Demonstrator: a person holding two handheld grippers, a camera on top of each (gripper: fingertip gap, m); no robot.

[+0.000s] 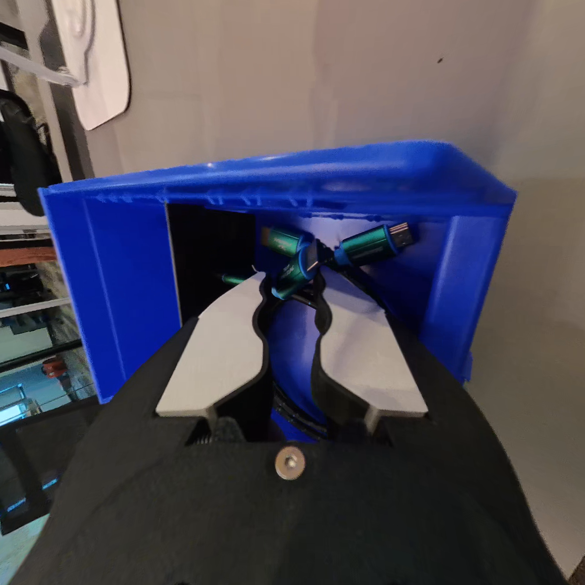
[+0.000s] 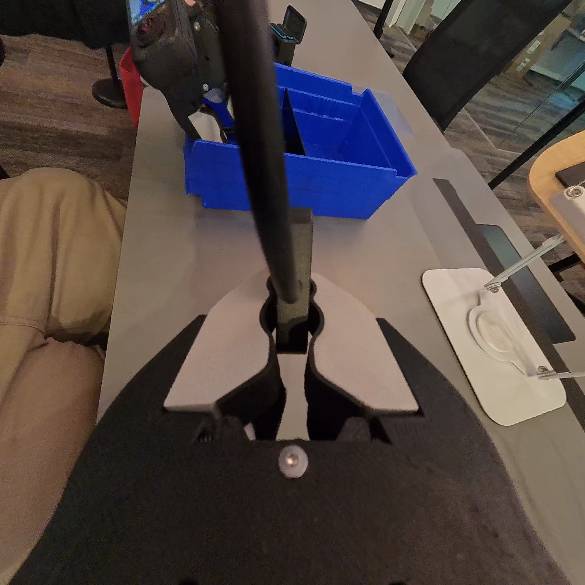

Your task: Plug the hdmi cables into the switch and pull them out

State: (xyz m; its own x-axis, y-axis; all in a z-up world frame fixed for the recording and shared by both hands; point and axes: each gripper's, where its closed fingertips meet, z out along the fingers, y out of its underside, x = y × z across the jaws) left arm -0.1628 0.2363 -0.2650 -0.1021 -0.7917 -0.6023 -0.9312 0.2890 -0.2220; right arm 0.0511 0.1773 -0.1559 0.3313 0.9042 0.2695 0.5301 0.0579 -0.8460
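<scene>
A blue bin (image 1: 126, 285) stands on the grey table, split by a black divider (image 1: 209, 253). In the left wrist view, several green HDMI plugs lie in it, one at the right (image 1: 370, 245) and one at the back (image 1: 281, 240). My left gripper (image 1: 291, 281) is inside the bin, shut on a green HDMI plug (image 1: 292, 269) at its fingertips. It also shows in the right wrist view (image 2: 177, 47), reaching into the bin (image 2: 316, 186). My right gripper (image 2: 291, 294) is shut on the black switch box (image 2: 300, 253), upright on the table. A thick black cable (image 2: 253, 126) rises from the switch.
A white base plate with a metal stand (image 2: 474, 332) lies at the right of the table (image 2: 190, 253). A person's beige trouser leg (image 2: 47, 253) is at the left edge. A red container (image 2: 129, 79) and a black device (image 2: 289, 31) stand behind the bin.
</scene>
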